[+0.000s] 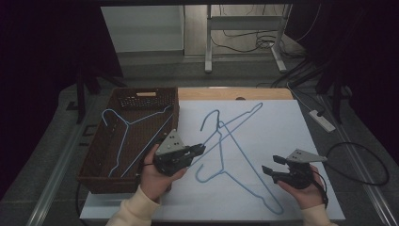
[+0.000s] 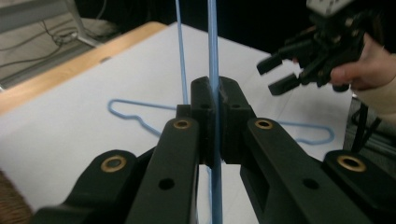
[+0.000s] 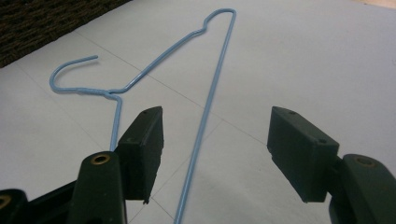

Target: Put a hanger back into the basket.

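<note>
Two blue wire hangers lie crossed on the white sheet, and my left gripper [image 1: 200, 149] has its jaws clamped on a wire of the upper hanger [image 1: 234, 121], close beside the basket; a third hanger [image 1: 126, 133] already rests inside the brown wicker basket [image 1: 96, 162], so I judge the job is to carry this one over the rim; to do it well I should keep the pinch firm, lift until the wire clears the hanger beneath it [image 1: 249, 172], and swing slowly so the hook does not snag its neighbour; my right gripper [image 1: 274, 169] hangs with jaws spread wide and nothing between them, above the long wire of the lower hanger [image 3: 205, 116], ready to steady it if it drags; the white sheet [image 1: 282, 132] covers a wooden table [image 1: 226, 93], smooth and bare otherwise; beyond stand a metal frame [image 1: 244, 28], loose cables and a power strip [image 1: 322, 120] on a grey floor, with dark curtains at both sides.
</note>
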Available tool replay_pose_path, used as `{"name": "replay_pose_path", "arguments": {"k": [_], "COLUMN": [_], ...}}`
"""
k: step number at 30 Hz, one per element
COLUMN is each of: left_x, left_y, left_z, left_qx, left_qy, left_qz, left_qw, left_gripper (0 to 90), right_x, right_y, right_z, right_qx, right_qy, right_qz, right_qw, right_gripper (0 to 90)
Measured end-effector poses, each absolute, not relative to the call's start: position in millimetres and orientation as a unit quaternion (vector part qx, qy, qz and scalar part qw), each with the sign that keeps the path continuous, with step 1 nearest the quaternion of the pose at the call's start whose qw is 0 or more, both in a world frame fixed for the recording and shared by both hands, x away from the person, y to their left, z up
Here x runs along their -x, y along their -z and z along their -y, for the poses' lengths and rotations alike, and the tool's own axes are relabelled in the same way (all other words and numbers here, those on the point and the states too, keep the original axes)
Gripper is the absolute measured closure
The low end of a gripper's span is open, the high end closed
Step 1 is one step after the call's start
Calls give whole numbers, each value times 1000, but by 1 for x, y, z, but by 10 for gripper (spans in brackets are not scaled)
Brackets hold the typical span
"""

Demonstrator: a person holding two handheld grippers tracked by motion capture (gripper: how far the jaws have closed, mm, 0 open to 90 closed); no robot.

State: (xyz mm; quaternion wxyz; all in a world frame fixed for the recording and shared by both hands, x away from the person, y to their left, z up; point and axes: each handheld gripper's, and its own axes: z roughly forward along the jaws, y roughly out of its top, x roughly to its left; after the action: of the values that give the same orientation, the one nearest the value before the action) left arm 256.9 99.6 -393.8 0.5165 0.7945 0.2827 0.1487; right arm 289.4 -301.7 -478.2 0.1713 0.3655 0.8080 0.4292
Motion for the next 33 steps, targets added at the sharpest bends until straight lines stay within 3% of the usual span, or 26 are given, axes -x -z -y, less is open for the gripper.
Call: {"name": "replay_pose_path", "arguments": {"k": [33], "left_x": [-268], "left_y": [371], "left_z": [-218], "left_qx": [-749], "left_qy": [-179], "left_qz": [-357], "left_qw": [529], "left_gripper": [864], "right_x": [-291], "right_y": [482], "right_z": [301], "right_qx": [-366], "right_qy": [-418], "right_qz": [-813], "right_qw": [173], "right_gripper": [366]}}
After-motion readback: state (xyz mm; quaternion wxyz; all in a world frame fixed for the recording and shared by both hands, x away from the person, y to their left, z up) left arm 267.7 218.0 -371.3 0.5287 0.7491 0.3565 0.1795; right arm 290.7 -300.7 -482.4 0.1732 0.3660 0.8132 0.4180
